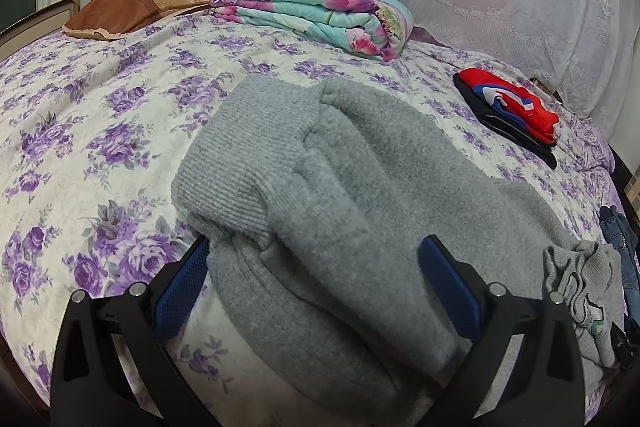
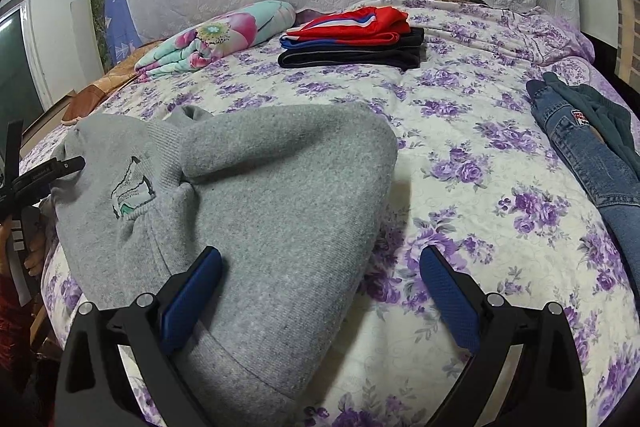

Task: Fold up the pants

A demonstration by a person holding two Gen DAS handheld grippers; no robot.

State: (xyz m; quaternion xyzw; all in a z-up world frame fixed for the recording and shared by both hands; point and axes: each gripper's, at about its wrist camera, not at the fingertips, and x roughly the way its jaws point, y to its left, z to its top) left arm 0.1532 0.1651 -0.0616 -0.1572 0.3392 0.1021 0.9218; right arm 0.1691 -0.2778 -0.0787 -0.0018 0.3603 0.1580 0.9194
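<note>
Grey fleece pants (image 1: pixel 320 167) lie bunched and partly folded on the purple-flowered bed sheet (image 1: pixel 100 107). A ribbed cuff or waistband points to the far left. My left gripper (image 1: pixel 316 243) is open and low over the pants, with its blue pads either side of the near fold. In the right wrist view the same grey pants (image 2: pixel 260 179) show a small printed logo (image 2: pixel 132 195). My right gripper (image 2: pixel 322 253) is open too. Its left pad rests on the grey cloth and its right pad is over bare sheet.
A folded floral quilt (image 1: pixel 316 15) and a brown pillow (image 1: pixel 140 7) lie at the back. A stack of folded red, blue and black clothes (image 2: pixel 352 39) sits behind the pants. Blue jeans (image 2: pixel 580 147) lie at the right. A hand (image 2: pixel 34 255) shows at the left edge.
</note>
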